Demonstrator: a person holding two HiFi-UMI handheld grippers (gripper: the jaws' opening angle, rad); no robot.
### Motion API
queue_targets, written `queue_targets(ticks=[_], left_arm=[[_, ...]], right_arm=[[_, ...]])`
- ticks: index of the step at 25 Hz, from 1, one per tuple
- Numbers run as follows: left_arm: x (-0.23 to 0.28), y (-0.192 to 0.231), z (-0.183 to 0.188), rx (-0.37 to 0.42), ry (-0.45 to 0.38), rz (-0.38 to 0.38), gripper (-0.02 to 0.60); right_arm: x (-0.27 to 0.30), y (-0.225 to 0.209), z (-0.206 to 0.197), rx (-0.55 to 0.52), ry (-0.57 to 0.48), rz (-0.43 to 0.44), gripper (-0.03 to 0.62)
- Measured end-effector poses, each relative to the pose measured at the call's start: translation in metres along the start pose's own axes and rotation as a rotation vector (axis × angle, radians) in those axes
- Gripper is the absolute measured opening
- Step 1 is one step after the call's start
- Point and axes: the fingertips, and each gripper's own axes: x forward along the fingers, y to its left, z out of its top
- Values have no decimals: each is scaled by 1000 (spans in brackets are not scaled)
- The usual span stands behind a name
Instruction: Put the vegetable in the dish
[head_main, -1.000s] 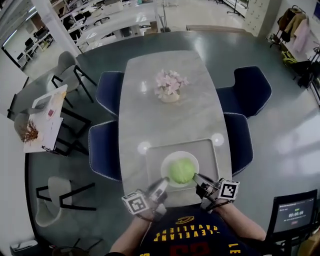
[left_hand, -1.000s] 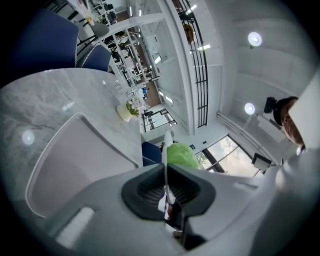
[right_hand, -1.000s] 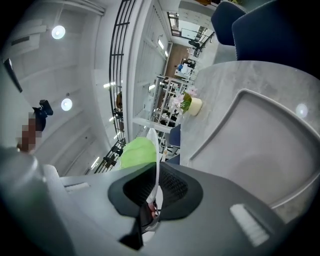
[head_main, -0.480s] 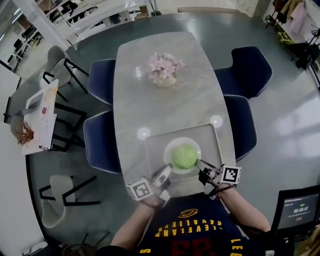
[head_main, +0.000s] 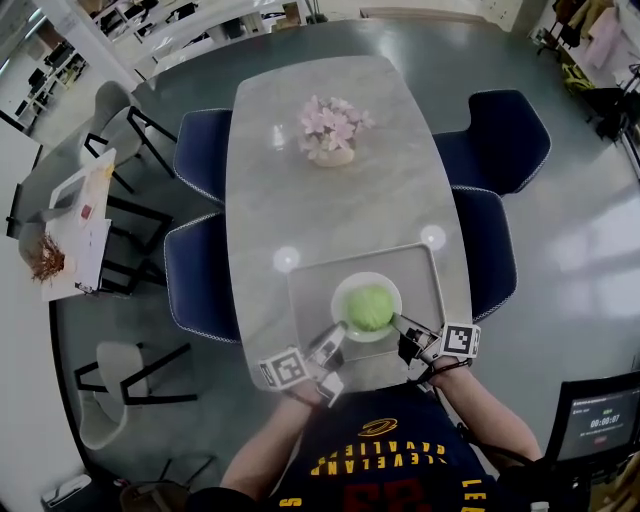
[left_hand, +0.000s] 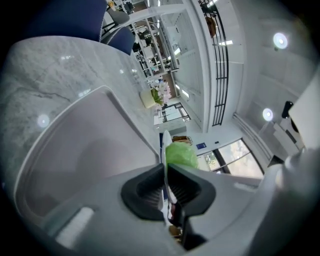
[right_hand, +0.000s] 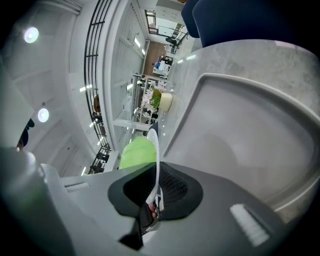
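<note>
A dark navy shirt (head_main: 372, 462) carries yellow lettering and red numerals. The left hand-held gripper (head_main: 331, 345) and right hand-held gripper (head_main: 402, 327) are grey, with black ribbed pads (left_hand: 145, 192) and white marker cubes (head_main: 283, 368).

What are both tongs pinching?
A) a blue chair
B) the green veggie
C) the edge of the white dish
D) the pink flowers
C: the left tongs and right tongs are each shut on the rim of the white dish, with the vegetable sitting in it.
</note>
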Motion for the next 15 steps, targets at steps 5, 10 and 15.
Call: queue_targets(ticks=[5, 10, 15], left_arm=[[1, 17, -5, -27, 10, 39, 21], [1, 35, -7, -56, 4, 91, 23], [4, 48, -10, -52, 27, 139, 26]], right_arm=[[3, -16, -6, 17, 16, -49, 23], [5, -39, -11, 57, 37, -134, 25], [8, -52, -14, 87, 54, -165, 29]])
